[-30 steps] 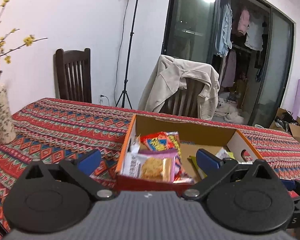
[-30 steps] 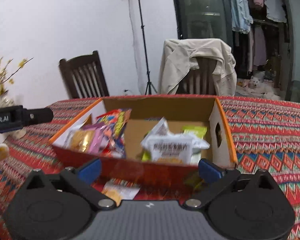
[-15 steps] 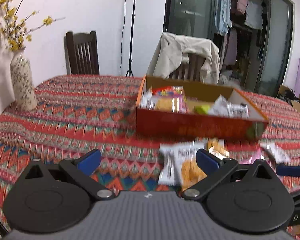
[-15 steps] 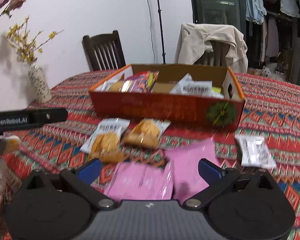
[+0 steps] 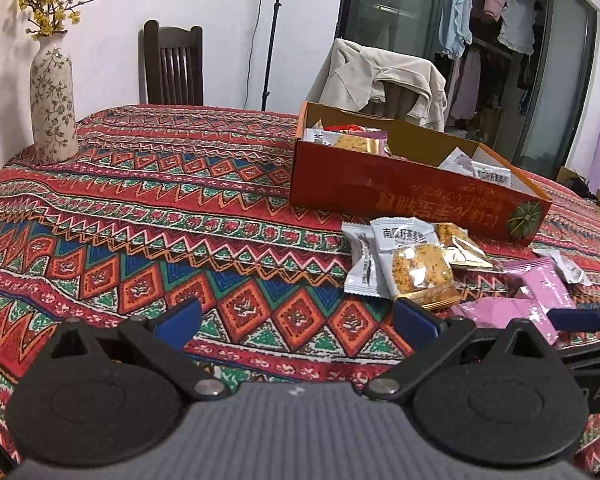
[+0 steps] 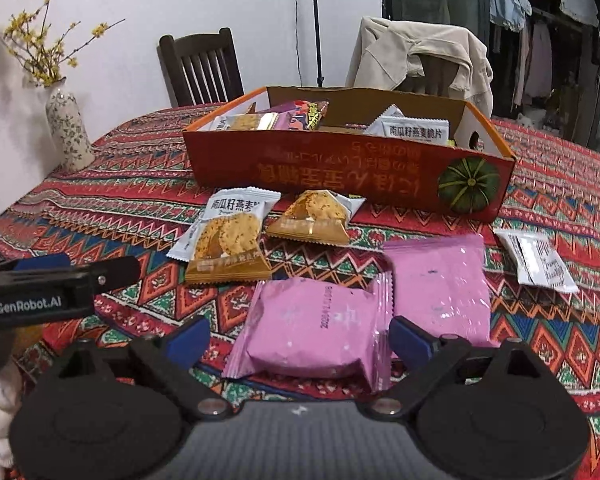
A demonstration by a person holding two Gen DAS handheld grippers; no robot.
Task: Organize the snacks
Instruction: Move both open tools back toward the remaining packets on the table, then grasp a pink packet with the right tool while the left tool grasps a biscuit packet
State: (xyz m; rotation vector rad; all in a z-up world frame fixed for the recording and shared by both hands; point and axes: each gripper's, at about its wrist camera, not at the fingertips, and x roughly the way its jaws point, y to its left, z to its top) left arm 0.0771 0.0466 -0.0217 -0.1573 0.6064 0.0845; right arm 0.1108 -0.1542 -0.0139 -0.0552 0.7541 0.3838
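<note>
Pulled back from the snack box; both hand-held grippers, left and right, spread apart, empty; pink packet now between right fingers, on table

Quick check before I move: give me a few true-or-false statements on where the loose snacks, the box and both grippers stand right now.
1. The right gripper is open, with a pink packet between its fingers. True.
2. The left gripper is clamped on a cracker packet. False: it is open and holds nothing.
3. The orange box is empty. False: packets show inside it.
4. Two pink packets lie on the tablecloth in front of the box, the second beyond the first. True.
5. The vase stands inside the box. False: it stands on the tablecloth, apart from the box.
</note>
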